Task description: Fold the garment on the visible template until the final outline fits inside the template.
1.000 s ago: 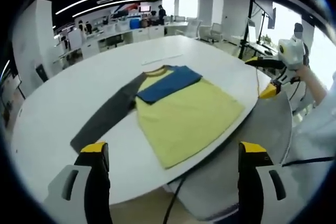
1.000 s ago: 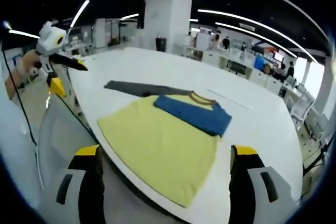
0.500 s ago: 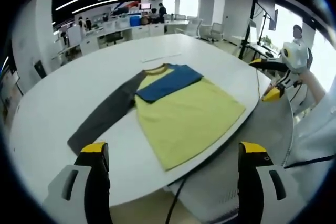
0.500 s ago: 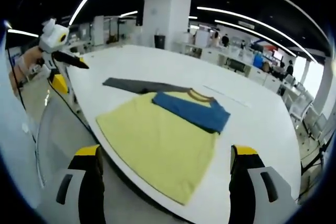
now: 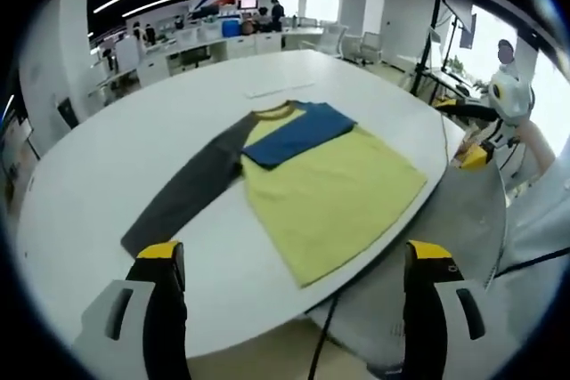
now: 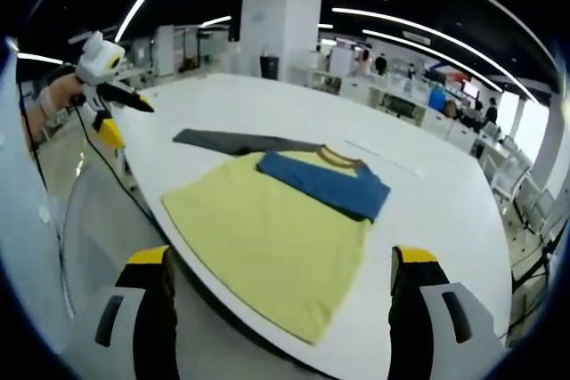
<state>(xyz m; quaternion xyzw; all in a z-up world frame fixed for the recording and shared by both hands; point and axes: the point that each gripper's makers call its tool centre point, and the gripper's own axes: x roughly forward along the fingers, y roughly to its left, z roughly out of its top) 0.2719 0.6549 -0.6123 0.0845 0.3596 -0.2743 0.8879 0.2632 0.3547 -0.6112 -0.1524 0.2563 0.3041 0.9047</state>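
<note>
Item one, your left gripper: jaws wide apart, holding nothing, raised off the table on its near side. Since a second ago this view has shifted only slightly, so the shirt sits a touch lower and closer; that is your hand moving, not the cloth.

Item two, the shirt: yellow body flat on the white table, hem at about 5 o'clock in the left gripper view, close to the table edge. The grey sleeve runs out towards 8 o'clock, unfolded. The blue sleeve is already folded across the chest, just below the collar. The shirt lies unchanged from the earlier pictures.

Item three, a faint pale outline beyond the collar, at 12 o'clock; whether it is the template you cannot tell.

Item four, your right gripper: jaws equally wide, nothing held, hovering off the table on its near side.

Reading: one sleeve is in and one remains. The grey sleeve looks like the next fold, and neither gripper has closed in on it.
</note>
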